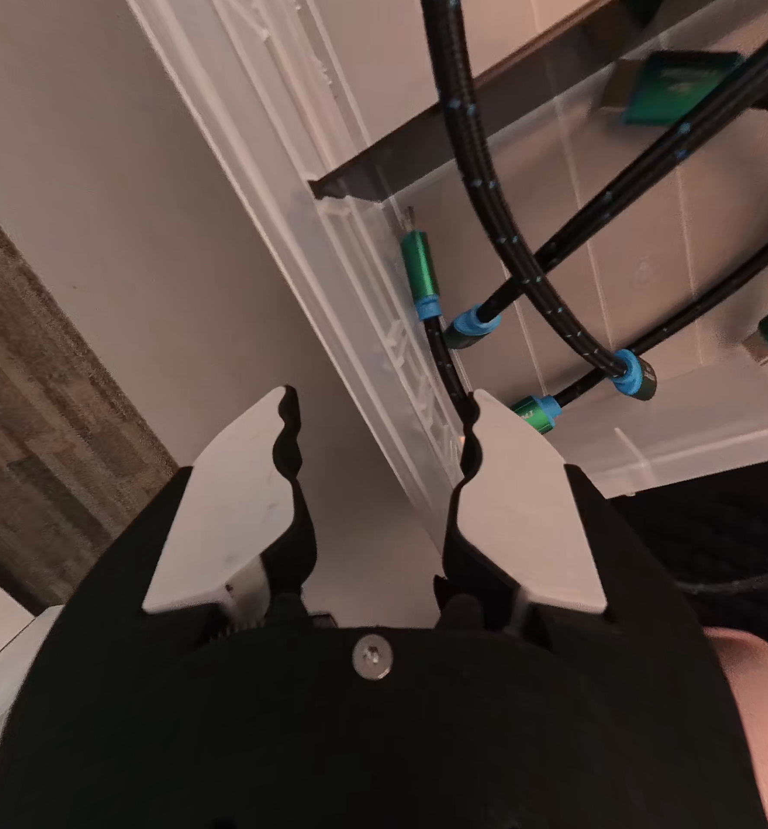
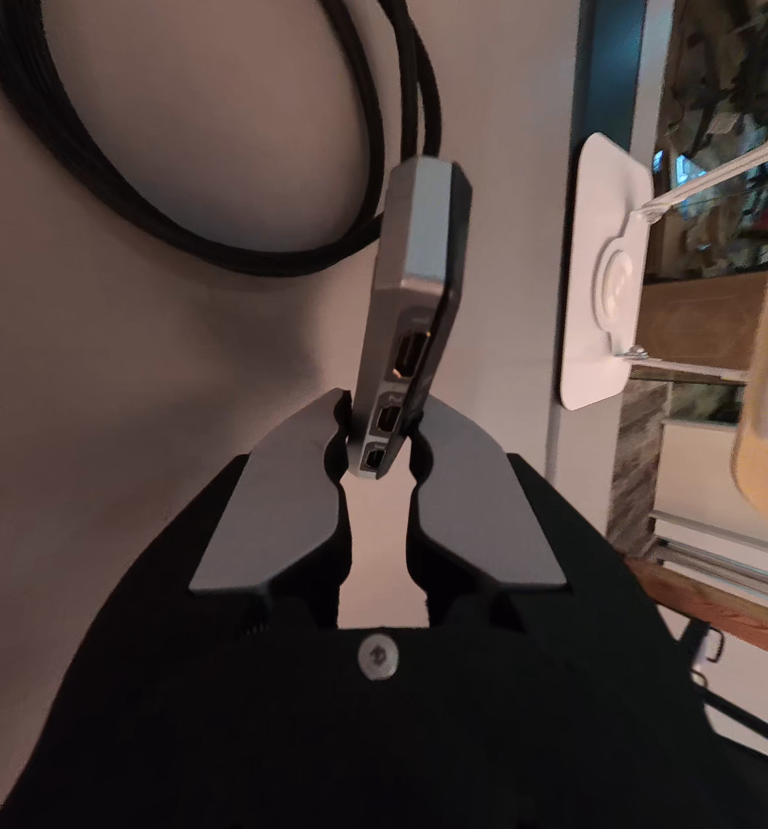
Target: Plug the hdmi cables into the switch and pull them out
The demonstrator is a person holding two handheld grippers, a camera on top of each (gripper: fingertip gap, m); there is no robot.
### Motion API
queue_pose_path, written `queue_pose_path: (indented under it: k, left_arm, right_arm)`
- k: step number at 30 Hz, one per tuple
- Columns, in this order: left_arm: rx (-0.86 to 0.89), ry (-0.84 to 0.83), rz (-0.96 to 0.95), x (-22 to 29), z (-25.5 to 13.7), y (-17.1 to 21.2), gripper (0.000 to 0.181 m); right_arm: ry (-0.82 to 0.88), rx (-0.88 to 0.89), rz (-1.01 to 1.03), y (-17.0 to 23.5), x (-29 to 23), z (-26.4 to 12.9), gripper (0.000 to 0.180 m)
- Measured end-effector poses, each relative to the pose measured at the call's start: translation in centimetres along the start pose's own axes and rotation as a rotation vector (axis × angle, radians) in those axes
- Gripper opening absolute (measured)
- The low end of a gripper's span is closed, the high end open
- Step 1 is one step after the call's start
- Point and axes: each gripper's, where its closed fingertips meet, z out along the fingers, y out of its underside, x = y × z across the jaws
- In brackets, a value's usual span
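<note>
**Switch gripped over white bench; cables lie in clear bin**

Right tool point(image 2: 379, 424): clenched on the lower end of a grey switch point(image 2: 418, 287), which stands tilted, three empty ports facing the camera. Black cord point(image 2: 104, 170) loops behind it over the white bench point(image 2: 104, 403). White mount plate point(image 2: 606, 278) to the right, cluttered shelves beyond.

Left tool point(image 1: 379, 406): released, jaws wide apart, nothing between them. Ahead, a clear plastic bin point(image 1: 642, 453) holds braided black cables point(image 1: 530, 278) with green plugs point(image 1: 420, 269) and blue collars. Wood-grain floor point(image 1: 36, 403) at left.
</note>
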Motion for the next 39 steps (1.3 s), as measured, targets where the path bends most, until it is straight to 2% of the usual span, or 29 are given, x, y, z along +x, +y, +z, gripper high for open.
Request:
queue_pose_path:
  k: [2, 6, 9, 12, 17, 19, 22, 27, 33, 39]
  left_arm:
    - [-0.003, -0.002, -0.003, 0.0, -0.1, 0.2, 0.066]
    - [0.005, -0.070, -0.013, -0.7, -1.4, 0.6, 0.069]
    - [0.095, -0.126, -0.031, -1.2, -3.6, -0.3, 0.067]
    - [0.264, -0.119, -0.028, -0.4, -6.3, -2.7, 0.075]
    - [0.525, -0.051, 0.099, 2.9, -9.6, -7.8, 0.083]
    - [0.579, -0.070, 0.085, 2.6, -9.9, -9.5, 0.085]
    - [0.519, -0.108, 0.031, 1.2, -7.7, -10.4, 0.086]
    - [0.305, -0.191, 0.021, -0.5, -2.7, -9.9, 0.088]
    - [0.291, -0.186, 0.022, -0.5, -2.4, -9.8, 0.084]
    - [0.220, -0.365, 0.080, -2.4, -3.2, -7.9, 0.031]
  right_arm:
    - [-0.037, -0.013, 0.021, 0.1, -0.5, 0.2, 0.025]
    - [-0.059, 0.002, 0.044, 0.0, -0.7, 0.3, 0.025]
    - [-0.090, 0.026, 0.093, -0.4, -0.8, -0.1, 0.030]
    - [-0.152, 0.042, 0.161, -0.9, -1.1, -1.0, 0.034]
    - [-0.122, 0.066, 0.164, -1.3, 0.0, -2.8, 0.039]
    - [-0.106, 0.076, 0.164, -1.6, 0.4, -3.5, 0.043]
    - [-0.078, 0.088, 0.156, -1.8, 1.0, -4.4, 0.042]
    - [-0.075, 0.075, 0.160, -1.2, 1.3, -4.6, 0.042]
    - [-0.082, 0.029, 0.148, -0.2, 1.1, -4.1, 0.042]
    - [-0.074, 0.037, 0.144, -0.2, 1.3, -4.3, 0.042]
